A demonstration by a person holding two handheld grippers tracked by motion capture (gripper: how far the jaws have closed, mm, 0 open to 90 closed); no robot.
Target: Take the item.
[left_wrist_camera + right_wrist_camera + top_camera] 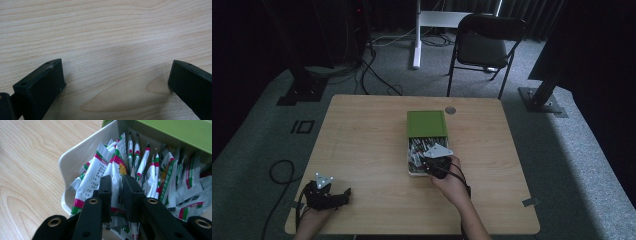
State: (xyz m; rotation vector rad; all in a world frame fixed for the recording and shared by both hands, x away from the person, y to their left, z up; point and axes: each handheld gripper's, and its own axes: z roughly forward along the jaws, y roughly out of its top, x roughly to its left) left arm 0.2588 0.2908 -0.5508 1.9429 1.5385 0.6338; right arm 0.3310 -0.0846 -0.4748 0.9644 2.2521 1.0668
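Observation:
A white box (410, 169) with a green lid (427, 123) slid partway back stands right of the table's middle. Inside lie several silver sachets with red and green stripes (155, 167). My right gripper (432, 159) reaches into the box's open near end. In the right gripper view its jaws (117, 180) are shut on one upright sachet (116, 168), close to the box's white wall (82, 152). The green lid (180, 132) covers the far part. My left gripper (343, 193) rests at the table's front left, open (117, 67) over bare wood with nothing between its fingers.
The wooden table (362, 130) has a small round grey disc (450, 110) near its far edge, behind the box. Beyond the table stand a black folding chair (484, 45), a white desk leg (417, 35) and black stand bases (542, 100), with cables on the carpet (279, 170).

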